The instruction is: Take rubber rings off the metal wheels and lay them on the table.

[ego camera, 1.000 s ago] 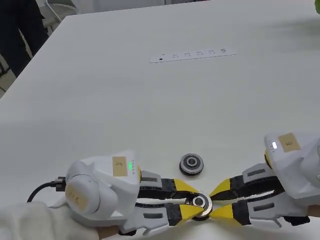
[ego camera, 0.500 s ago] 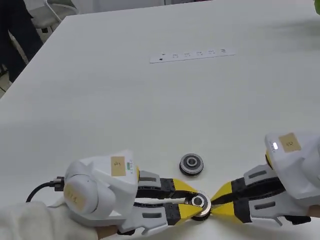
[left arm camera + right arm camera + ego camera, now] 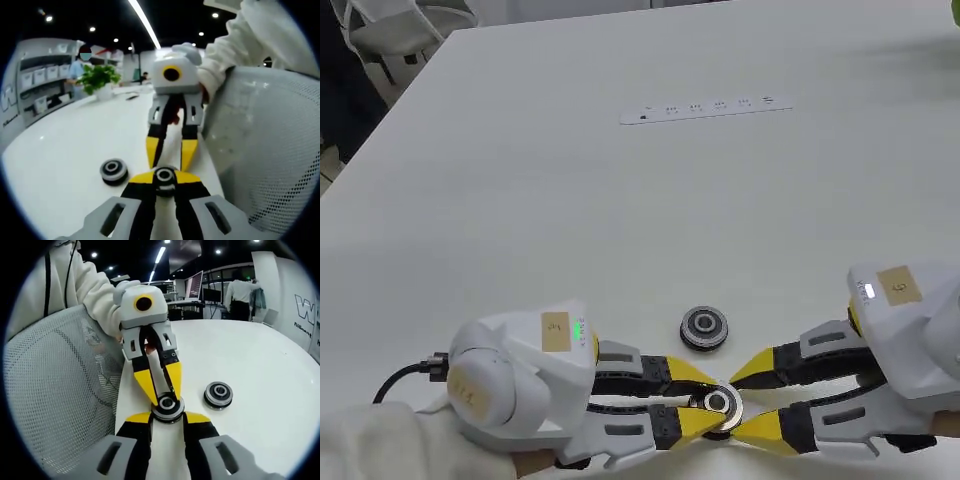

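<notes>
A small metal wheel with a black rubber ring is held just above the table's near edge, with my left gripper shut on it from the left. Its own view shows that wheel between the yellow fingertips. My right gripper comes in from the right, open, its jaws spread above and below the wheel's right side. From its own view the wheel sits between its tips. A second ringed wheel lies flat on the white table, just beyond the held one.
A white socket strip lies far back on the table. A black cable trails from the left gripper's body. A mesh chair back stands close behind the near edge. A potted plant stands at the far end.
The right gripper's jaws, pinched together at the wheel's side half a second ago, have spread apart and now straddle the wheel. The left gripper and both wheels have stayed put.
</notes>
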Motion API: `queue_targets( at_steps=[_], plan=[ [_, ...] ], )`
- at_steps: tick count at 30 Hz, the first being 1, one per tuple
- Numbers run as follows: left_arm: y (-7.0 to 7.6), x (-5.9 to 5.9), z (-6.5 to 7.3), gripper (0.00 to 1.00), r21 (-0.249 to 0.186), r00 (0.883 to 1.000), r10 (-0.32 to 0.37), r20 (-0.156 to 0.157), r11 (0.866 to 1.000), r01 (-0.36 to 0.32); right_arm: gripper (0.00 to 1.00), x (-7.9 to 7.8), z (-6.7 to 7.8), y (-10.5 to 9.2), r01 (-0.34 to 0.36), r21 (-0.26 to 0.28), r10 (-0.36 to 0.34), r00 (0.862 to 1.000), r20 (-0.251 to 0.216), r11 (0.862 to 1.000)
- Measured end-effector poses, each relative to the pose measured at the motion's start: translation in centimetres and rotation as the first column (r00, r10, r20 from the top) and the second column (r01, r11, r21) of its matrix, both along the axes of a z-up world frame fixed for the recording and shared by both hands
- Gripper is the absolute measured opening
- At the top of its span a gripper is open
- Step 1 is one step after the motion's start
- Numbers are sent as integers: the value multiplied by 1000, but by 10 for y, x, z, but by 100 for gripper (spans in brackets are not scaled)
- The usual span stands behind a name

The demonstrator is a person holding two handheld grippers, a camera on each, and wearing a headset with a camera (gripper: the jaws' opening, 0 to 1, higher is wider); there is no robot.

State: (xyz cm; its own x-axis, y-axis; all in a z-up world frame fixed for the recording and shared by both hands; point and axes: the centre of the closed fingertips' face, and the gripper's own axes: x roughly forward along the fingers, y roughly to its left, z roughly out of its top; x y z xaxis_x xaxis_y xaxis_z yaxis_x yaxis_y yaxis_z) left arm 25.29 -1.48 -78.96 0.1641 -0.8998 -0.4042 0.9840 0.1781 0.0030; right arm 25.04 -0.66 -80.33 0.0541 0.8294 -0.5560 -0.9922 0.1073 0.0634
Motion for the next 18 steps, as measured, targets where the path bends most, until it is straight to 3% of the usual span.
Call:
queue_targets(
  at_steps=[6, 7, 8, 11, 18],
  plan=[
    [-2, -1, 1, 14, -3, 1000, 2, -4, 1000, -2, 17, 0, -2, -5, -7, -22, 7, 1000, 6, 1000],
    [-1, -1, 1, 14, -3, 1000, 1, -3, 1000, -1, 15, 0, -2, -6, -5, -19, 4, 1000, -4, 1000],
    [-1, -1, 1, 14, -2, 1000, 0, -1, 1000, 0, 13, -1, -5, -9, 11, -26, -12, 999, -43, 1000],
    [-2, -2, 1, 14, -2, 1000, 1, -1, 1000, -1, 12, -1, -4, -8, -5, -33, 5, 1000, -12, 999],
    [-2, -1, 2, 14, -2, 1000, 5, -3, 1000, -5, 5, 1, -4, -11, 30, -39, -31, 999, -44, 999]
  ],
)
